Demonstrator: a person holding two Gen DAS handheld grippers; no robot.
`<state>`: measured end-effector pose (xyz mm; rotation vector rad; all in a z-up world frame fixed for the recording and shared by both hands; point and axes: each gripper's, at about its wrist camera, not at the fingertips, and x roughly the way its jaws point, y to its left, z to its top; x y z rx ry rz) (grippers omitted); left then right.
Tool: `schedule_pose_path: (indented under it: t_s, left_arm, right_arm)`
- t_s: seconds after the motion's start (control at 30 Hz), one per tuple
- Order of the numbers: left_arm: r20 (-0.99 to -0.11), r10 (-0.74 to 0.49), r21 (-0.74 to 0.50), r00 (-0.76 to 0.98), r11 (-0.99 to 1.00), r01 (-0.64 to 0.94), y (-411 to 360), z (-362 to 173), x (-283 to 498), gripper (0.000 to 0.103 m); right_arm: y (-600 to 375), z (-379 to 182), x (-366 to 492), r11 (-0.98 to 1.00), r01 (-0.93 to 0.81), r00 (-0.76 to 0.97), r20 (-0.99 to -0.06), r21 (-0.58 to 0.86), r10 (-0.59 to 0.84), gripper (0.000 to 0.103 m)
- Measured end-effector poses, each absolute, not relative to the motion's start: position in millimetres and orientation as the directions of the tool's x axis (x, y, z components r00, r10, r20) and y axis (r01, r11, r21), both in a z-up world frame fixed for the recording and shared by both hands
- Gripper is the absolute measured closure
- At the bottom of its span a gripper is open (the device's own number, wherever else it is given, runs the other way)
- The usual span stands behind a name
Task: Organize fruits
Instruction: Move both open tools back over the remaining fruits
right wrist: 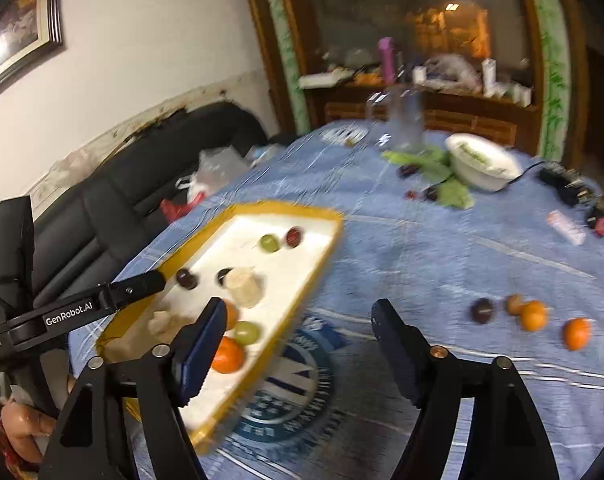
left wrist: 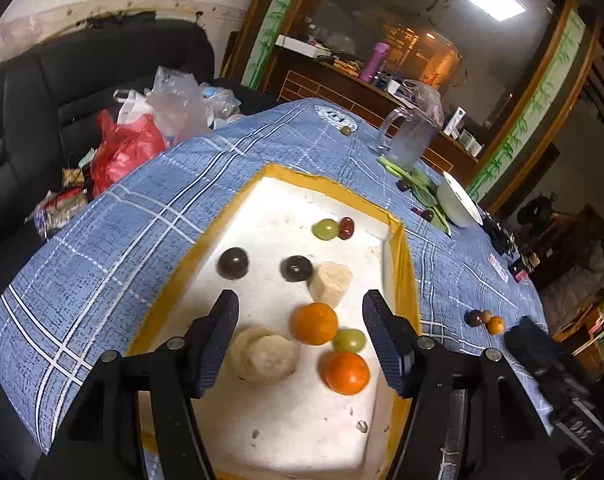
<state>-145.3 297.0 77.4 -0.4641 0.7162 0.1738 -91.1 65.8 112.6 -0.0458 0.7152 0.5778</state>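
**Left wrist view: fruit gathered in the foam tray, both tongs spread wide**

Left wrist camera looks down on the white tray [left wrist: 302, 432] with its yellow rim, the landmark here. The left gripper [left wrist: 300, 312] hovers over the tray's near half, its jaws wide apart and holding nothing. Between them lie a pale peeled chunk [left wrist: 262, 356], two oranges [left wrist: 315, 323] [left wrist: 347, 373] and a green grape [left wrist: 349, 340]. Farther into the tray sit a second pale chunk [left wrist: 331, 283], two dark plums [left wrist: 233, 263] [left wrist: 297, 268], then another green grape [left wrist: 325, 229] touching a red one [left wrist: 346, 227].

The right gripper [right wrist: 298, 320], also spread open and empty, hangs over the blue cloth [right wrist: 442, 248] just right of the tray. Well right of the tray, loose fruit [right wrist: 530, 316] lies in a row on the cloth. Beyond the tray stands a white bowl [right wrist: 482, 160].
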Motion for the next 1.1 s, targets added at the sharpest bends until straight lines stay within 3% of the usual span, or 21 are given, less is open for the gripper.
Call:
schedule_pose_path:
  t_s: [0.2,0.33,0.4,0.5,0.53,0.67,0.83,1.0,1.1]
  left_arm:
    - [-0.616,0.055,-0.248,0.786,0.933,-0.26,262,101,-155,0.033]
    - [-0.565,0.058,-0.195,0.823,0.96,-0.202,234,119,-163,0.023]
    - [-0.555,0.037,-0.187,0.831,0.968,-0.169,221,124,-163,0.022]
    - [-0.56,-0.011,-0.19,0.828,0.975,-0.116,203,124,-161,0.022]
    - [-0.565,-0.026,-0.192,0.825,0.976,-0.1,198,124,-160,0.022]
    - [-0.59,-0.066,-0.186,0.805,0.981,-0.055,176,118,-152,0.022]
    - [-0.628,-0.127,-0.209,0.768,0.978,-0.009,156,106,-141,0.022]
    - [-0.651,-0.162,-0.203,0.741,0.979,0.036,134,98,-126,0.022]
    - [-0.673,-0.193,-0.213,0.714,0.975,0.063,119,91,-108,0.022]
  right_arm:
    - [10,152,-131,0.942,-0.327,0.864,-0.425,-0.069,0.269,0.0]
    - [-36,158,-151,0.975,-0.159,0.961,-0.252,-0.157,0.116,0.0]
    - [-59,151,-144,0.98,-0.113,0.955,-0.291,-0.164,0.062,0.0]
    - [-96,130,-115,0.99,-0.109,0.843,-0.535,-0.087,0.046,0.001]
    - [-107,125,-112,0.993,-0.101,0.825,-0.562,-0.057,0.052,0.001]
    - [-138,111,-102,0.998,-0.056,0.8,-0.599,-0.015,0.036,0.001]
    - [-159,98,-85,0.991,-0.08,0.754,-0.644,0.103,0.128,0.001]
    - [-160,81,-63,0.987,-0.09,0.71,-0.687,0.13,0.155,0.001]
    - [-159,73,-46,0.986,-0.091,0.689,-0.706,0.14,0.164,0.01]
